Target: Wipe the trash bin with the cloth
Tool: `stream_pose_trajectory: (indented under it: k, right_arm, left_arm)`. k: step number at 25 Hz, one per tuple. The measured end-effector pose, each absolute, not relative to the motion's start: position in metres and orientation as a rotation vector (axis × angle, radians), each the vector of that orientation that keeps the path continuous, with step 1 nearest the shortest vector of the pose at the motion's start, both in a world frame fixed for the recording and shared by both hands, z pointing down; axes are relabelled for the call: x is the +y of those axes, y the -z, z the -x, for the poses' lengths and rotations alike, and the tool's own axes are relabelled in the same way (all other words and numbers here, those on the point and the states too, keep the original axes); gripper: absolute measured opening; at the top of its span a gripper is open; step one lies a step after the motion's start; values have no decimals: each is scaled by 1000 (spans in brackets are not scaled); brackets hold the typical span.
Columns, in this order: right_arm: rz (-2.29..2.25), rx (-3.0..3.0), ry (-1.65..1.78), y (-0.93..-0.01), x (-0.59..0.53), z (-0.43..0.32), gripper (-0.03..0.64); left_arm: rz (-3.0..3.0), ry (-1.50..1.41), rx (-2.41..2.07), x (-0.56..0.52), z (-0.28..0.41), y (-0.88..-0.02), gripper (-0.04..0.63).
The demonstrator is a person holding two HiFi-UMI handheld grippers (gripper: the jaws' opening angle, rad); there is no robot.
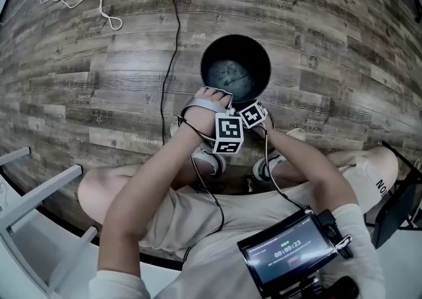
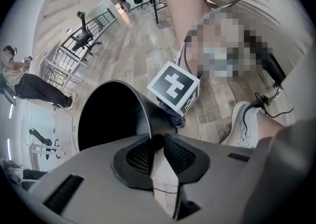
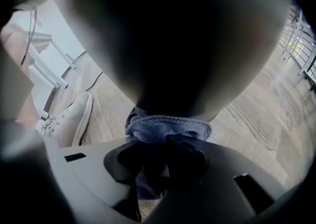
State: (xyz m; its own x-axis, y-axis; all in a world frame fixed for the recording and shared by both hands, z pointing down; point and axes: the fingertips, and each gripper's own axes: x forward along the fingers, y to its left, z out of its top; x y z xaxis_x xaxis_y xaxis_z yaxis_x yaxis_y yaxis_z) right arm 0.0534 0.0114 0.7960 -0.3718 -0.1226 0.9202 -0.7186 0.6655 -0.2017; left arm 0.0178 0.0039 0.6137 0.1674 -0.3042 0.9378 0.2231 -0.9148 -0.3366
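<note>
Two grippers: both yours, at the trash bin's near side.
Left gripper: pinched on the bin's rim.
Right gripper: clamped on cloth, which touches the bin's outer wall.

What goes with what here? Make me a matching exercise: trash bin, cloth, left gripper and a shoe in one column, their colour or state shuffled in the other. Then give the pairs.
Things:
1. trash bin
2. cloth
3. left gripper
4. shoe

Colour or state:
A. white, laced
B. closed on the bin's rim
C. black, open at the top
D. blue-grey, pinched in the right gripper against the bin's outer wall

Pairs: 1-C, 2-D, 3-B, 4-A
</note>
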Motion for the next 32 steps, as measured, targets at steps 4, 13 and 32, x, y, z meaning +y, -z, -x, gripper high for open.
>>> stream_pose_trajectory:
  k: [4,13,32]
  right_arm:
    - [-704,-1826,-828,-812,11,-52,89]
    - [-676,-1841,-906,-796,34,-47,89]
    - [-672,-1926,-1010,-630,29,-74,89]
  left_arm:
    - [2121,1795,95,1,-15,-618,69]
    - [2143,1789,129,2,-17,-620,69]
    - [2146,1879,74,-6,5,-603,164]
